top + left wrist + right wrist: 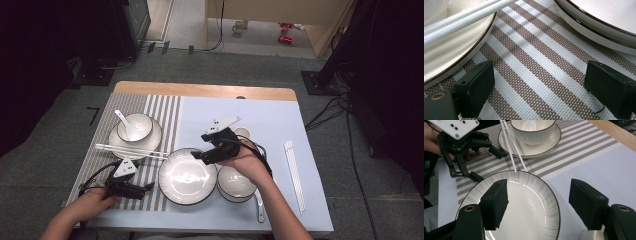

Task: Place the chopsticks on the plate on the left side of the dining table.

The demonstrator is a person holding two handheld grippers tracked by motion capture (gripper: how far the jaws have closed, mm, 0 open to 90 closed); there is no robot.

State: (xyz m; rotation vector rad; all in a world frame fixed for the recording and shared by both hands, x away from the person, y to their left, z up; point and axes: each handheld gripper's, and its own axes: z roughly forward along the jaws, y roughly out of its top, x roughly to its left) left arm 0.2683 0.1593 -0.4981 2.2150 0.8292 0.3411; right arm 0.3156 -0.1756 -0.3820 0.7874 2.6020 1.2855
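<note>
Right now the right gripper (199,154) is hanging with its jaws spread wide and nothing between them, one jaw over the near rim of the large empty plate (187,176) and the other out over the pale blue mat (280,125) beside it, so the step in hand looks like taking that plate by its edge. The plate is sitting at the middle of the table's near side, straddling the seam between the striped placemat (160,107) and the blue mat, with a small bowl (235,182) touching or almost touching its right side. To do this well, the person is probably best lowering the gripper so one pad slides under the lip and the other lands on the ribbed inner slope, closing slowly because glazed ware is slick and a shallow bite could let it tip. The white chopsticks (511,147) are resting with their tips on or just over the plate's far edge, so any lift or slide should be heading away from them, or they may roll. The left gripper (539,82) is lying on the striped placemat with its jaws also wide and empty, just beside the plate's left rim; it is well placed to steady that side. Farther back, the bowl on a saucer (136,127) is holding a spoon (125,122) and needs no attention.
</note>
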